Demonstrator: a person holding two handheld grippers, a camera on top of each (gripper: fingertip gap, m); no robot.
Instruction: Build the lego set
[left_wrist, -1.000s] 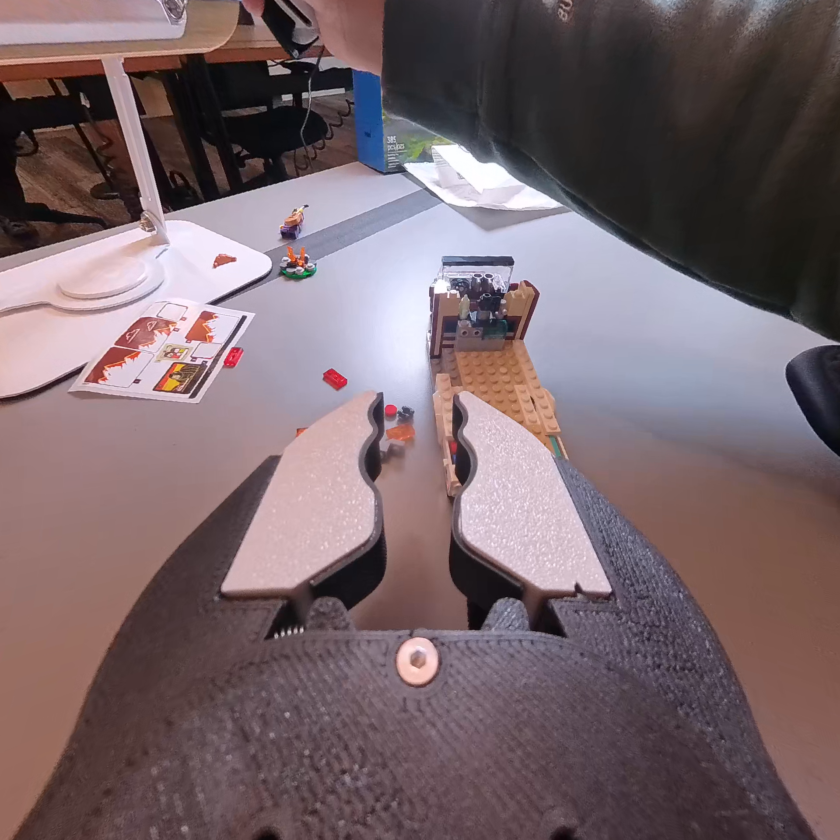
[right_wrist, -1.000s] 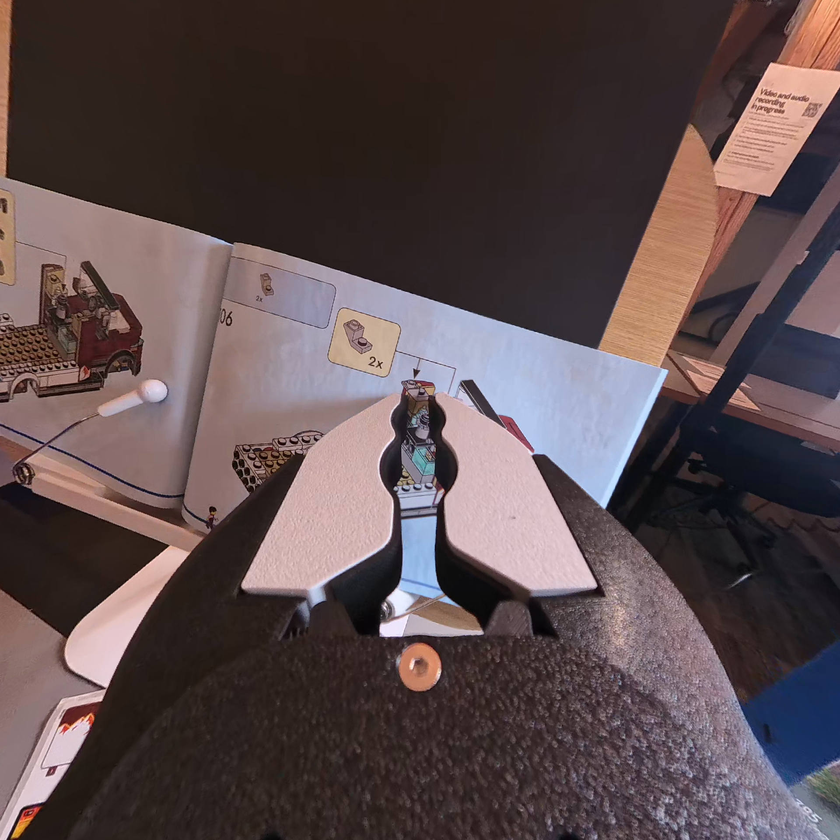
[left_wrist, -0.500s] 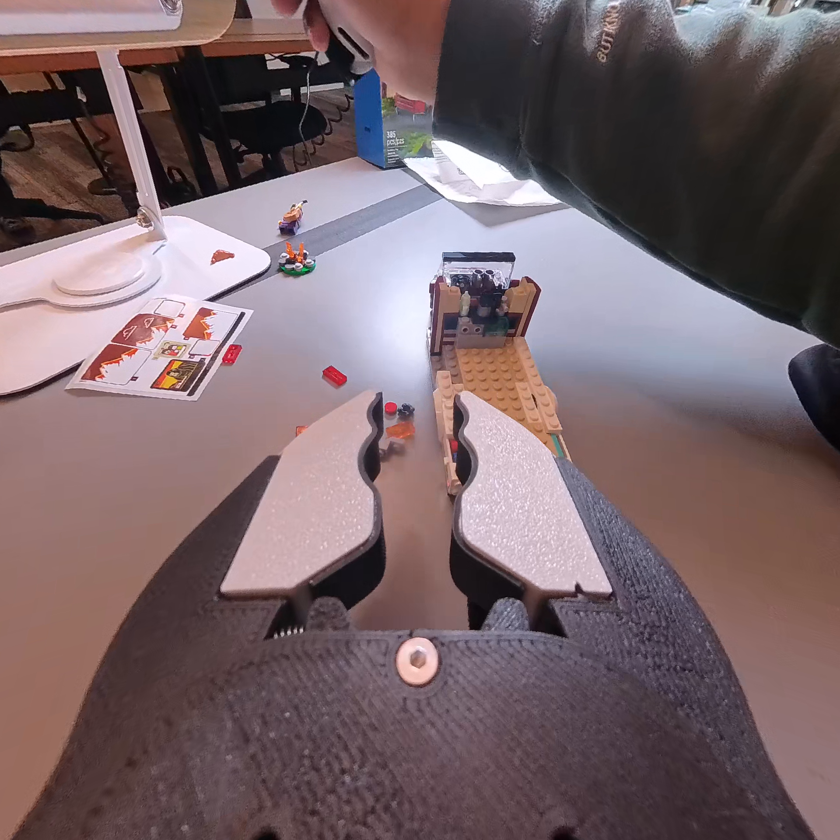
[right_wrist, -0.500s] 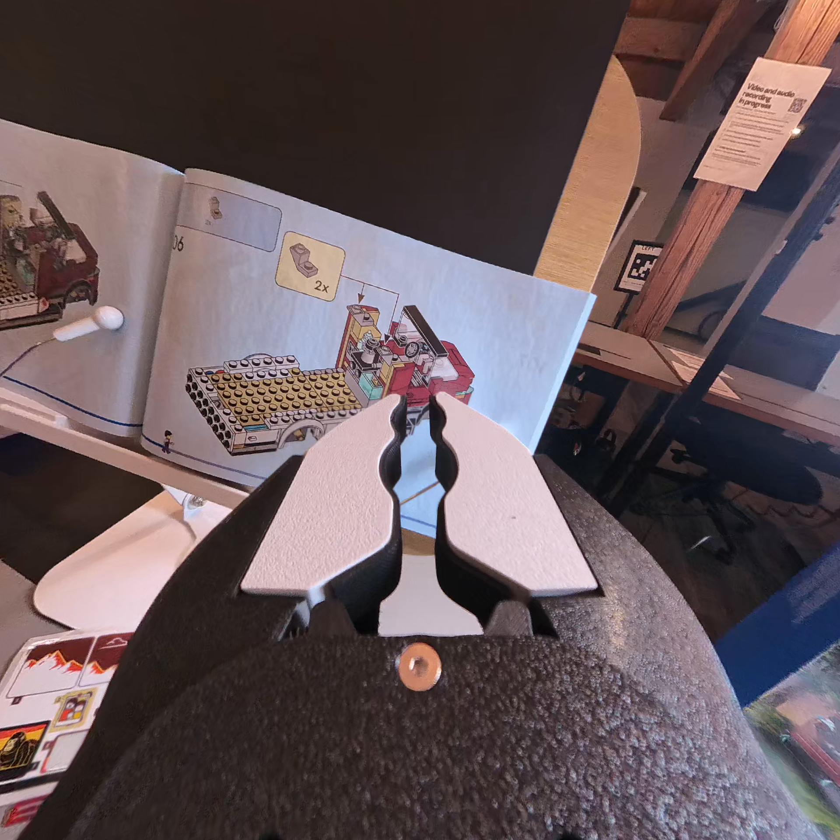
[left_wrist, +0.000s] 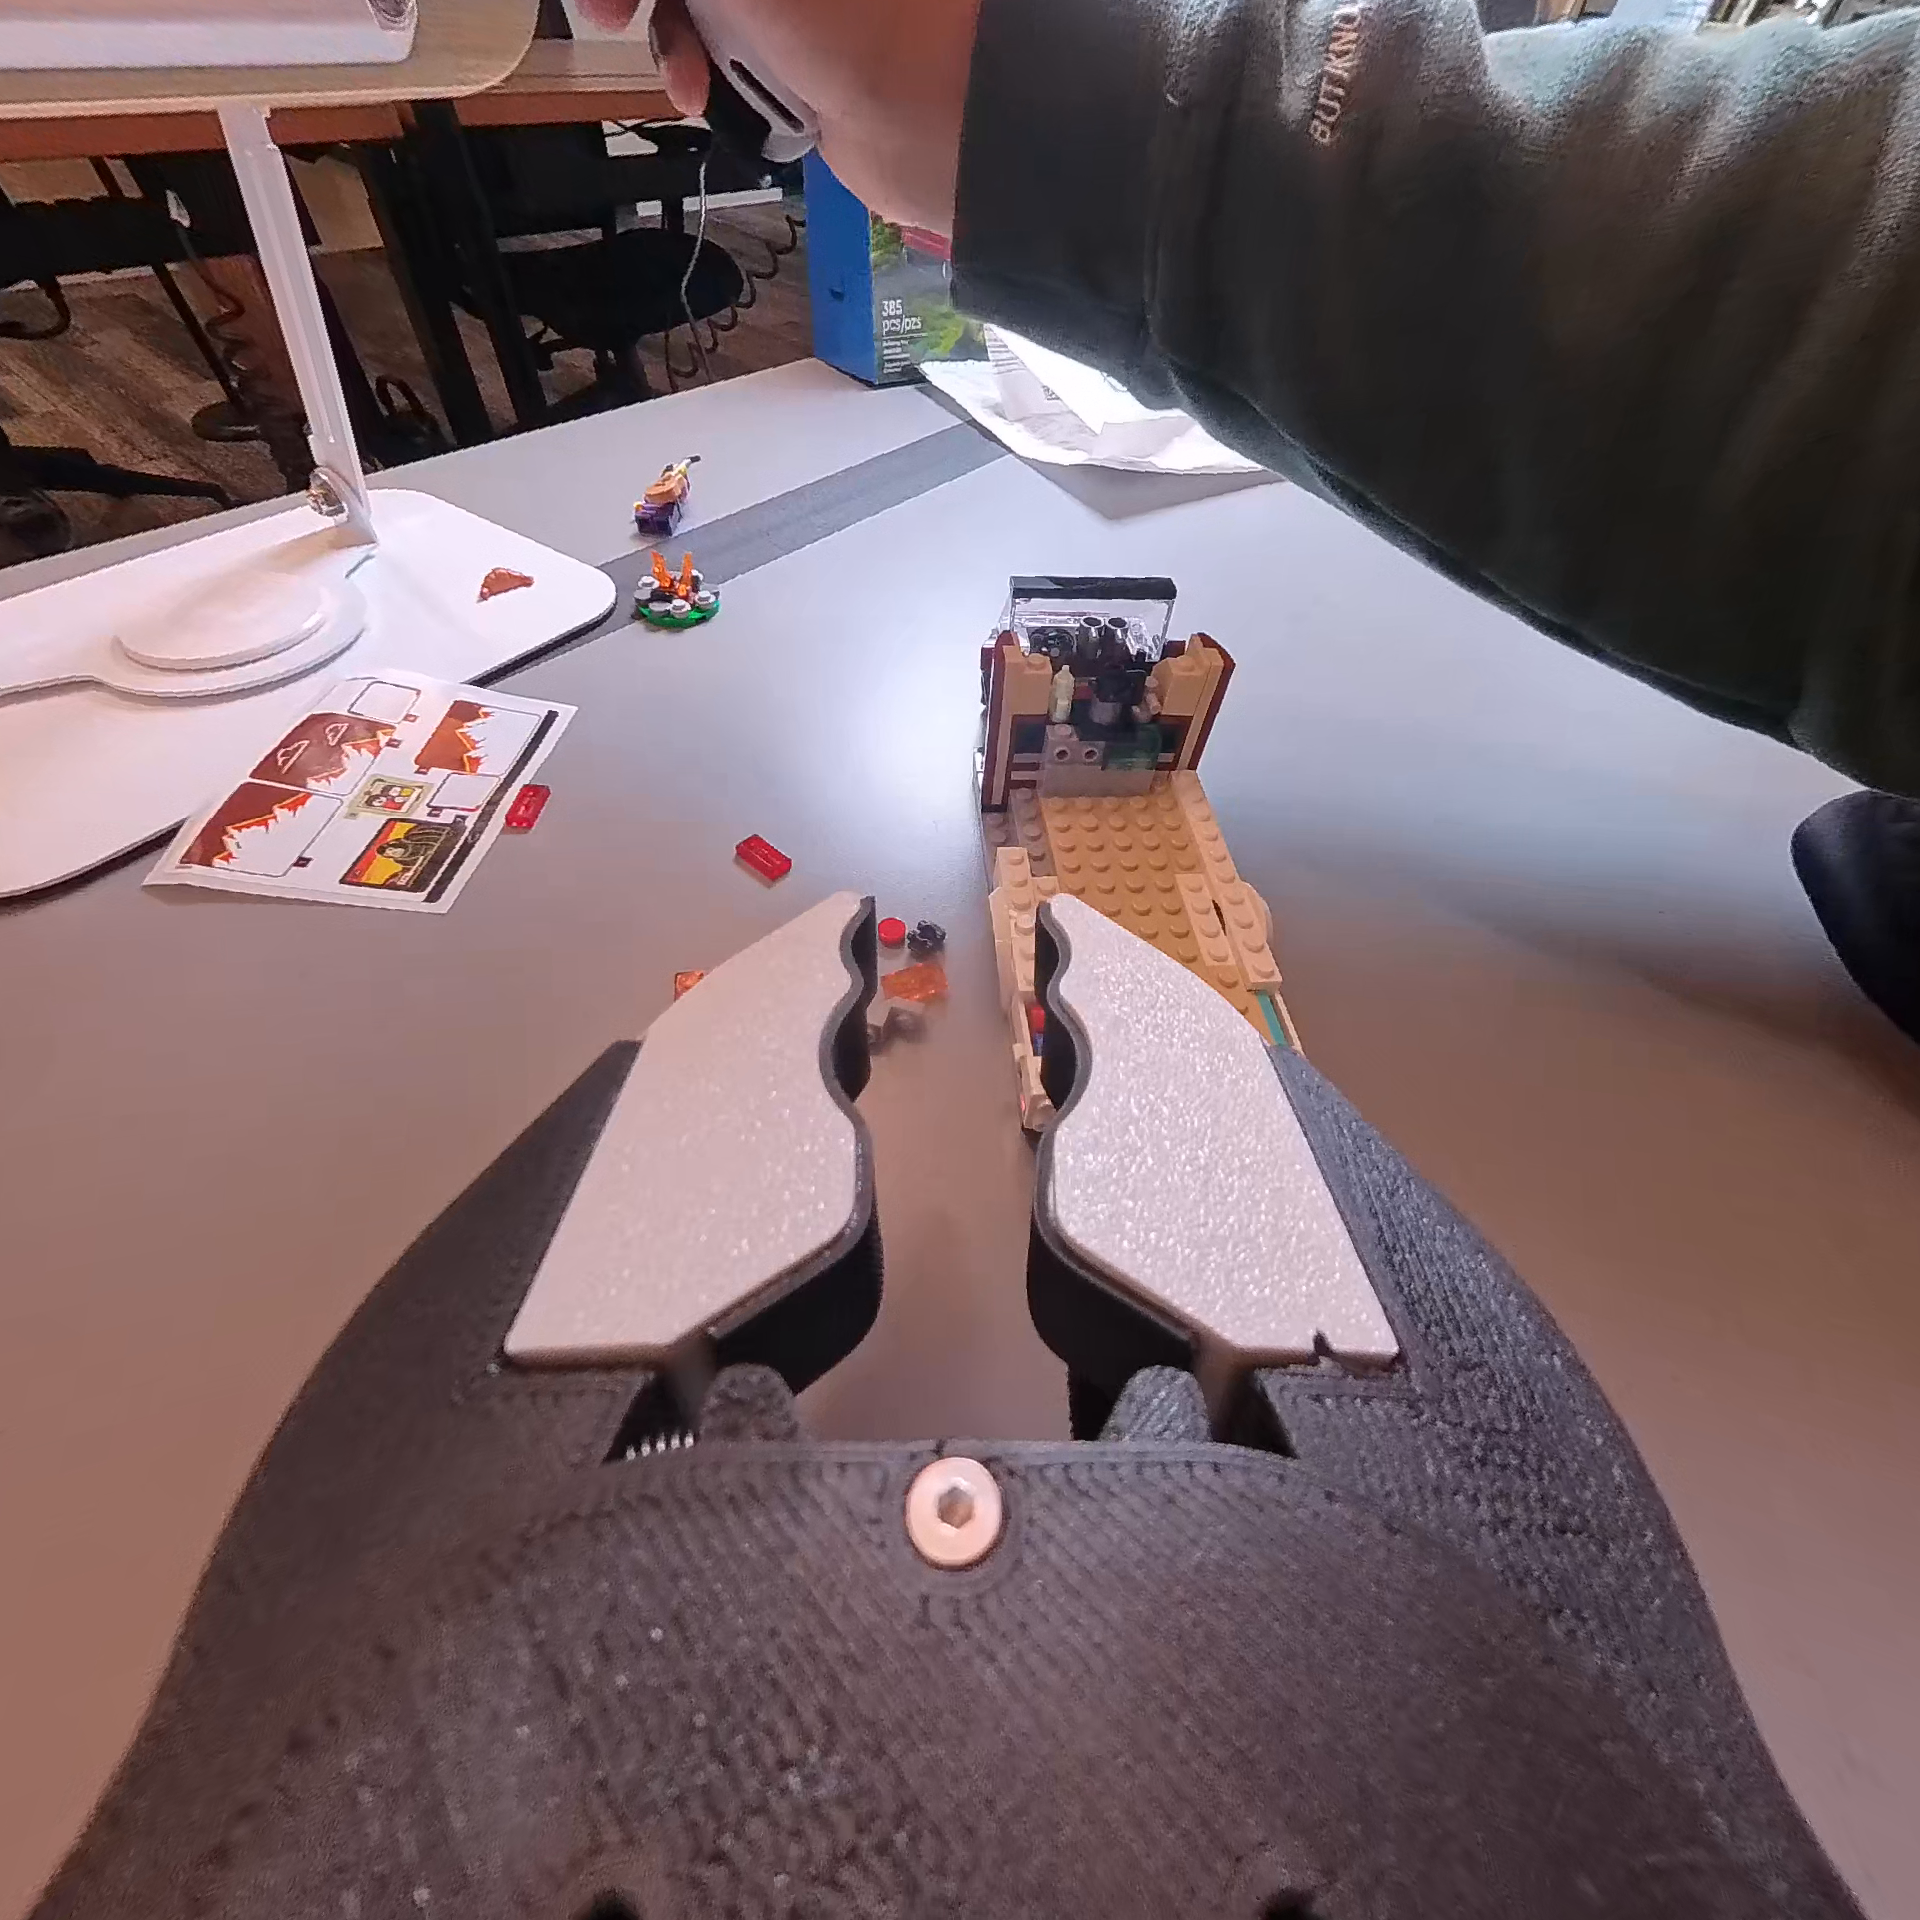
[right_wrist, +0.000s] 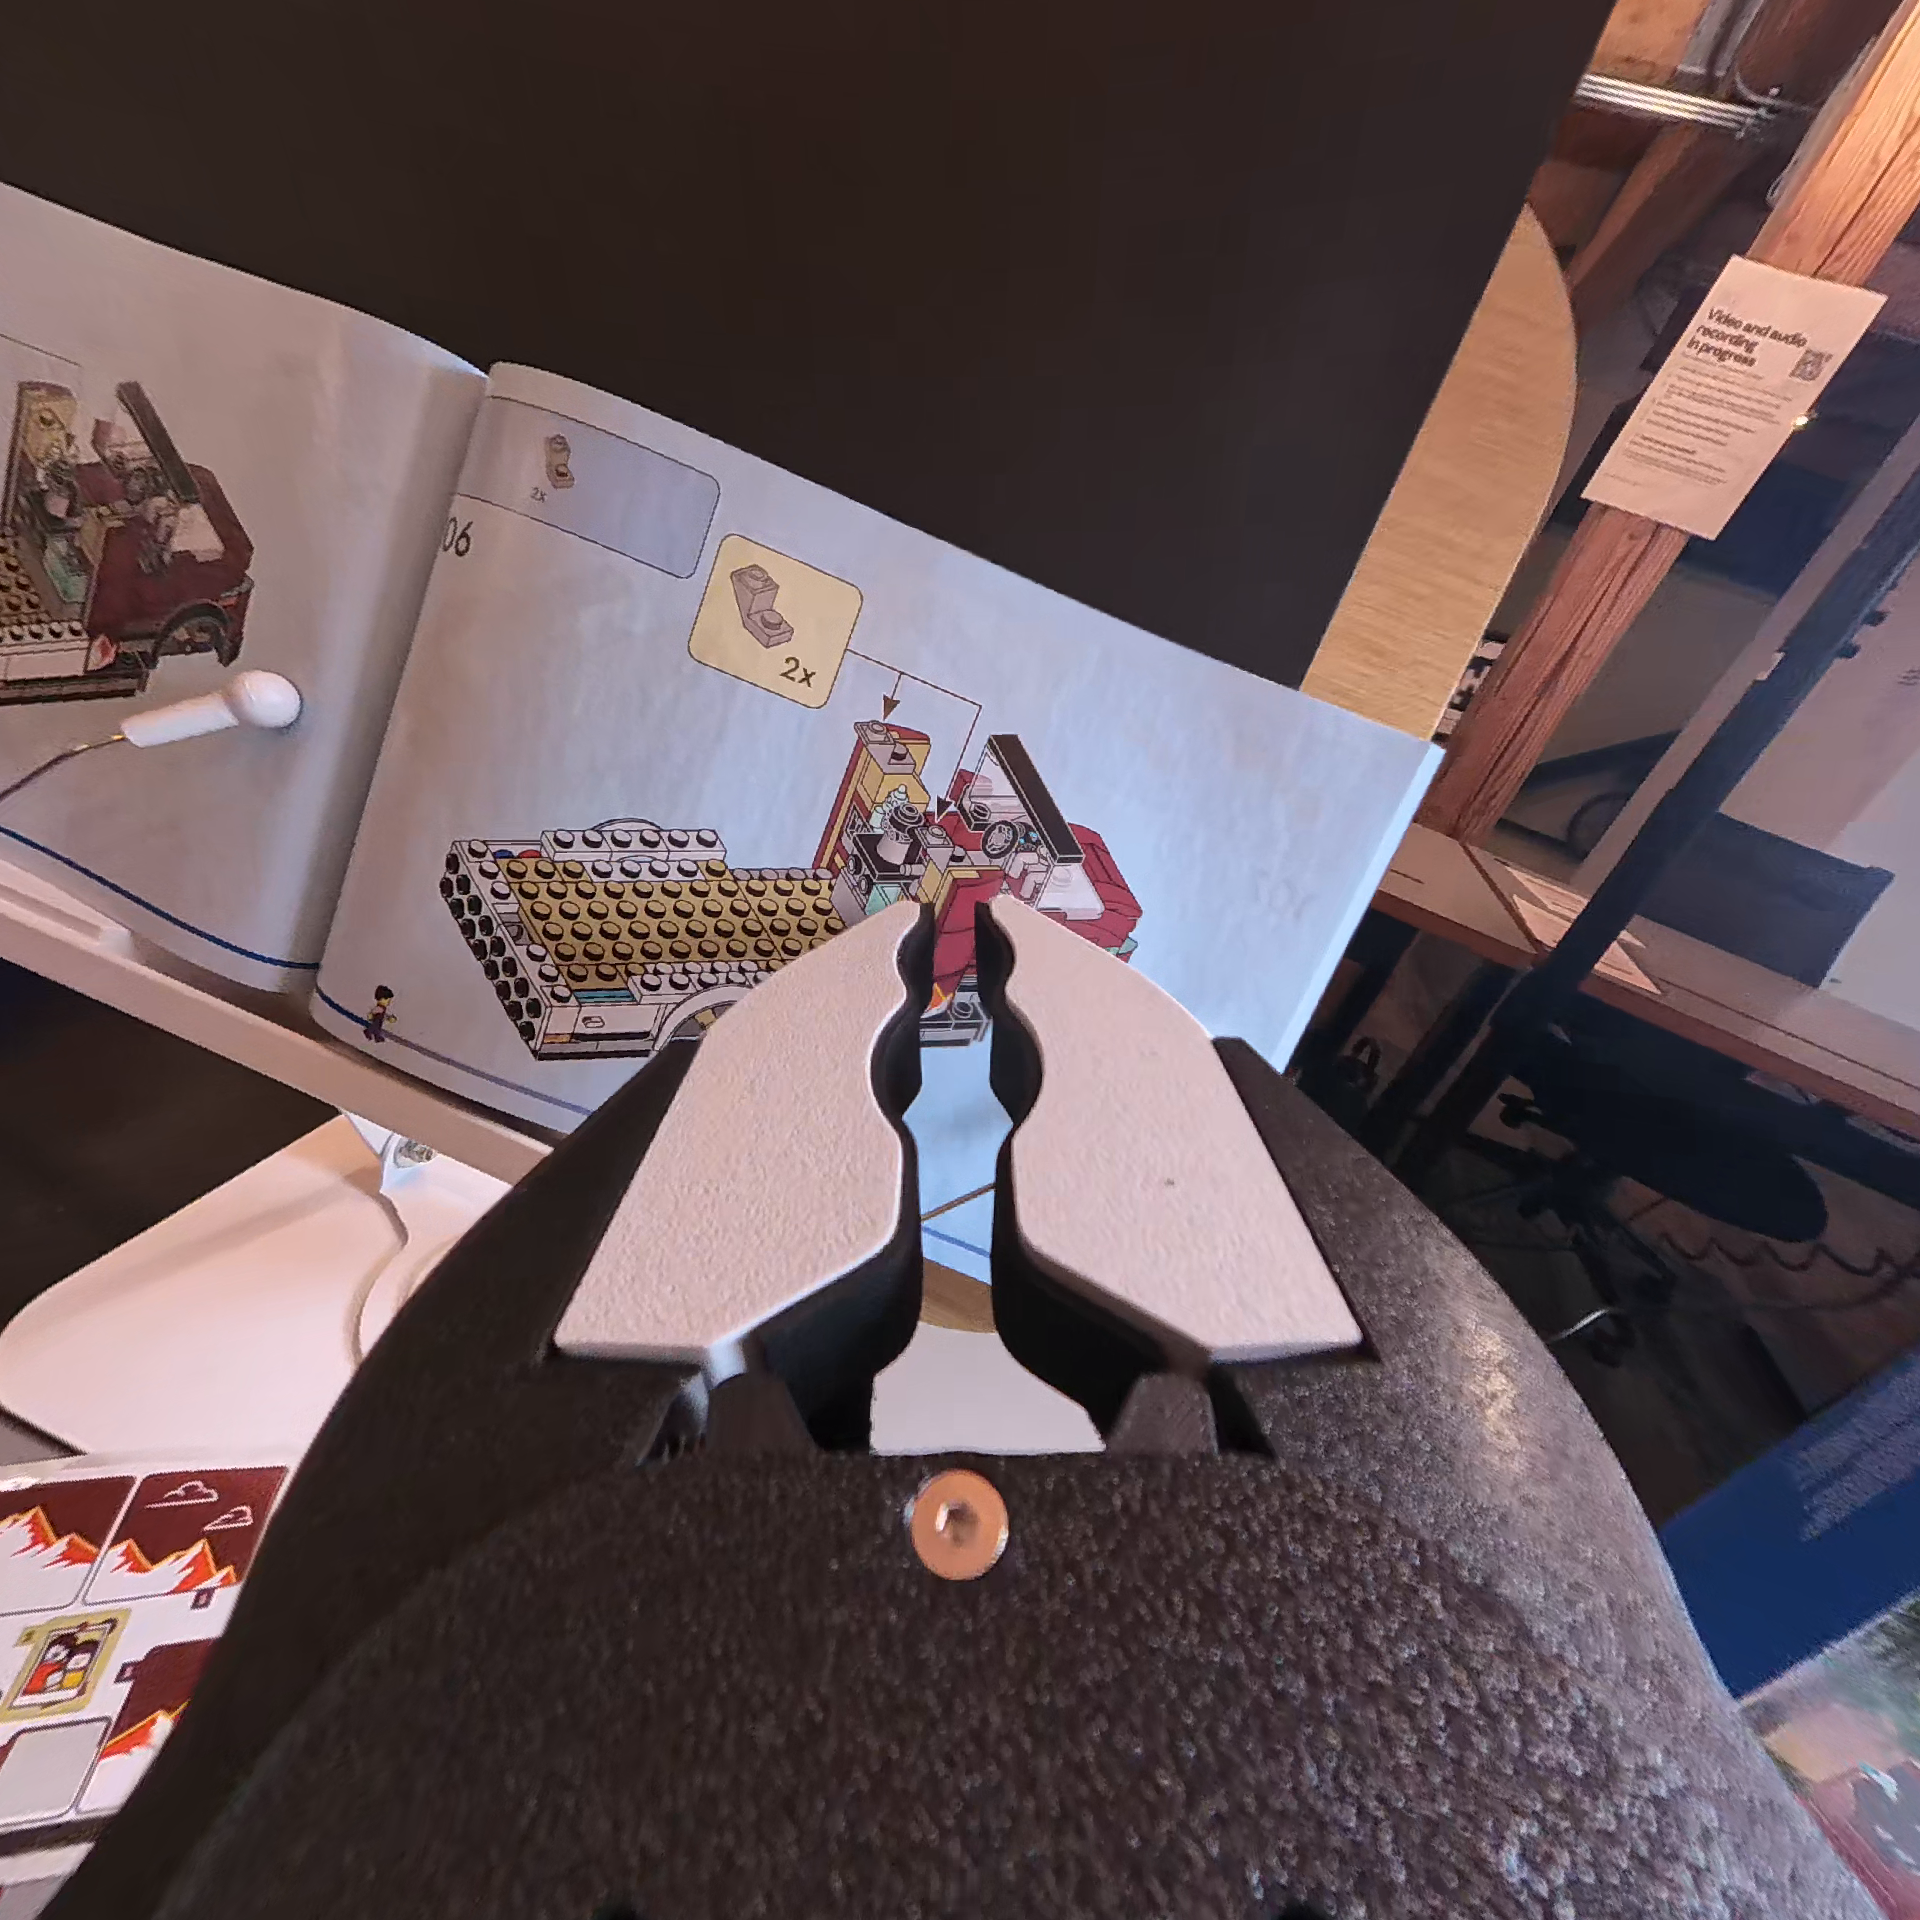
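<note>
Right gripper (right_wrist: 951, 914) has swung right; one truck (left_wrist: 1117, 821), two red tiles.

The left hand-held gripper (left_wrist: 951, 925) has a broad black body with a ribbed, layered printed texture. Its two fingers (left_wrist: 727, 1132) are capped with pale grey, grainy plates whose inner edges run in a wavy line, backed by black pads. A silver hex screw (left_wrist: 954, 1509) sits at the centre of the body, behind the fingers. The right hand-held gripper (right_wrist: 951, 914) is built alike, its black shell more pebbled. The person's sleeve (left_wrist: 1507, 312) is dark green fleece with small lettering near the cuff.
</note>
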